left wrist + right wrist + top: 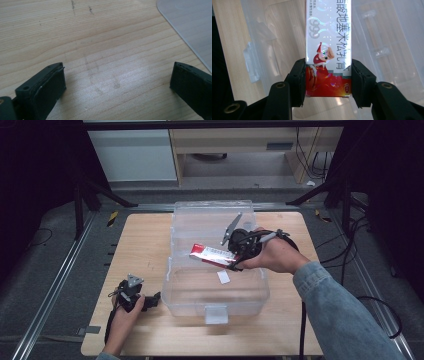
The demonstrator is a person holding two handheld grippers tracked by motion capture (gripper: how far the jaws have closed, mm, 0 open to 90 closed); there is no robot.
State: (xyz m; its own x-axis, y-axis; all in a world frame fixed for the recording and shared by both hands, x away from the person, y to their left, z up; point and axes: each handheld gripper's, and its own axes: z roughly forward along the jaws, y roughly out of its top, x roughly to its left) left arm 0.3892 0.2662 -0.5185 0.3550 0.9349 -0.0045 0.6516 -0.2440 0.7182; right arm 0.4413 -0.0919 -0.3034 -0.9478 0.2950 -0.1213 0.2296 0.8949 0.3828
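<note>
A: Right hand-held gripper [234,261]?
B: Clamped on red-and-white carton [212,253], held above clear plastic bin [216,292] at surface [145,240] centre.
A: Left hand-held gripper [154,300]?
B: Jaws apart, nothing between. Sat on the wood at 9 o'clock of bin, just beside its corner.

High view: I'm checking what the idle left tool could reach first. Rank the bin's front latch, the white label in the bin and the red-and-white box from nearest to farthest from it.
1. Front latch, right of the left tool.
2. White label, mid-bin.
3. Red-and-white box, clamped in the right tool above the clear bin.
</note>
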